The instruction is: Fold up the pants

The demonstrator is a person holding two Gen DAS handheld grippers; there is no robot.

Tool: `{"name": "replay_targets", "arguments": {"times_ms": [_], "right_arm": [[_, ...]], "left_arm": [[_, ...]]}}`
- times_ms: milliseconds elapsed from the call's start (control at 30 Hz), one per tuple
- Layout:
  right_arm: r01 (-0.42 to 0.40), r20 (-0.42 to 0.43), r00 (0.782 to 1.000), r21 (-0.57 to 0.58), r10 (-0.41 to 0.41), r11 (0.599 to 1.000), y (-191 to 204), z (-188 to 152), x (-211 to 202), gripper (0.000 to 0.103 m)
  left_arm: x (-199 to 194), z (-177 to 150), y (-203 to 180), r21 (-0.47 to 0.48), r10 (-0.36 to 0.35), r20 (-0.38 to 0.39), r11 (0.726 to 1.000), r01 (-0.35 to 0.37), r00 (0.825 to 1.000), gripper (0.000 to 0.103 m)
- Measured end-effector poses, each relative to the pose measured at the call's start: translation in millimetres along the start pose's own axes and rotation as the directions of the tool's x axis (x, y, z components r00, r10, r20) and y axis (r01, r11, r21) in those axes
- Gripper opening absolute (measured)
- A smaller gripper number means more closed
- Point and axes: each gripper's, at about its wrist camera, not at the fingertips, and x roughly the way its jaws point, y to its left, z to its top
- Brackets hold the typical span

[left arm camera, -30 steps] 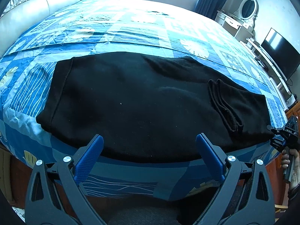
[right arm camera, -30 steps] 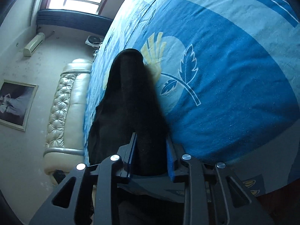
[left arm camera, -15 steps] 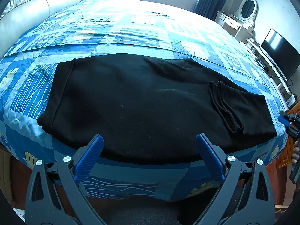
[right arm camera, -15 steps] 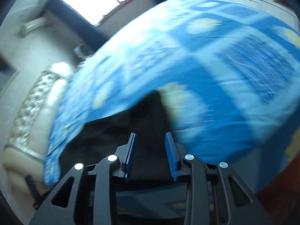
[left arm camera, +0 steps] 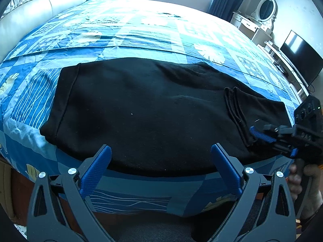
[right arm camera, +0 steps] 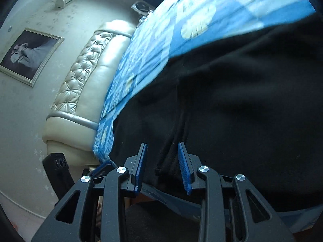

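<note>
Pants (left arm camera: 141,111) look soft, limp: grip the stacked cuffs (right arm camera: 173,151) between the right gripper (right arm camera: 162,167)'s parted jaws; left gripper (left arm camera: 161,169) is spread wide.

The left gripper (left arm camera: 161,159) hangs tilted steeply downward, its blue-padded jaws spread wide with nothing between them. The right gripper (right arm camera: 162,165) points at a shallower downward slant, rolled somewhat to one side — its jaws have just been opening and now stand a modest gap apart, pads pressing on nothing. In the left wrist view, the person's right hand (left arm camera: 302,183) wraps the right gripper's handle — fingers curled round the grip.
</note>
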Motion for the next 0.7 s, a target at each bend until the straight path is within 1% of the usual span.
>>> {"name": "replay_targets", "arguments": {"times_ms": [33,67,100,133,167,233,267,300,333,367,433,533,567,633,700], "right_arm": [[0.017,-0.020,1.000,-0.003,-0.018,1.000,-2,-1,4,0.029],[0.035,-0.036,0.999,-0.007,-0.036,0.999,-2,-2,7,0.021],[0.058,-0.044,0.997,-0.018,-0.059,0.998,-4,-3,11,0.016],[0.064,-0.045,0.997,-0.017,-0.064,0.998,-7,-3,12,0.009],[0.042,-0.043,0.998,0.003,-0.042,0.999,-12,-3,11,0.009],[0.019,-0.048,0.999,0.009,-0.018,1.000,-12,-1,5,0.010],[0.006,-0.048,0.999,0.009,-0.006,1.000,-12,0,3,0.013],[-0.009,-0.040,0.999,0.013,0.010,1.000,-11,0,-2,0.015],[-0.026,-0.029,0.999,0.013,0.027,1.000,-7,0,-8,0.021],[-0.039,-0.018,0.999,0.010,0.039,0.999,-3,-2,-9,0.032],[-0.034,0.001,0.999,-0.013,0.034,0.999,2,-5,-21,0.043],[0.018,0.021,1.000,-0.090,-0.016,0.996,8,-7,-35,0.045],[0.045,0.027,0.999,-0.115,-0.043,0.992,10,-7,-39,0.048],[0.073,0.047,0.997,-0.137,-0.067,0.988,13,-6,-40,0.053],[0.074,0.060,0.996,-0.134,-0.067,0.988,14,-6,-41,0.054]], "left_arm": [[1,0,0,-0.001,-0.002,-0.001,1.000,0.002,1.000,0.099],[1,0,0,-0.002,-0.003,-0.001,1.000,0.003,1.000,0.099],[1,0,0,-0.003,-0.003,-0.002,1.000,0.003,1.000,0.099],[2,0,0,-0.003,-0.002,-0.003,1.000,0.002,1.000,0.099],[2,1,1,-0.003,-0.002,-0.004,1.000,0.002,1.000,0.099],[3,1,0,-0.001,-0.001,-0.005,1.000,0.001,1.000,0.099],[1,0,0,0.002,0.002,-0.001,1.000,-0.002,1.000,0.099],[0,1,1,0.002,0.002,0.002,1.000,-0.002,1.000,0.099],[-1,1,2,0.004,-0.002,0.005,1.000,0.002,1.000,0.099],[-5,2,5,0.006,-0.012,0.012,1.000,0.012,1.000,0.099],[-10,6,11,0.008,-0.029,0.023,1.000,0.029,0.999,0.099],[-23,21,35,-0.018,-0.086,0.058,0.996,0.087,0.995,0.099],[-27,26,49,-0.039,-0.103,0.074,0.994,0.106,0.992,0.099],[-31,36,82,-0.080,-0.111,0.106,0.990,0.119,0.988,0.099],[-27,43,112,-0.115,-0.106,0.117,0.986,0.120,0.987,0.099]]}}
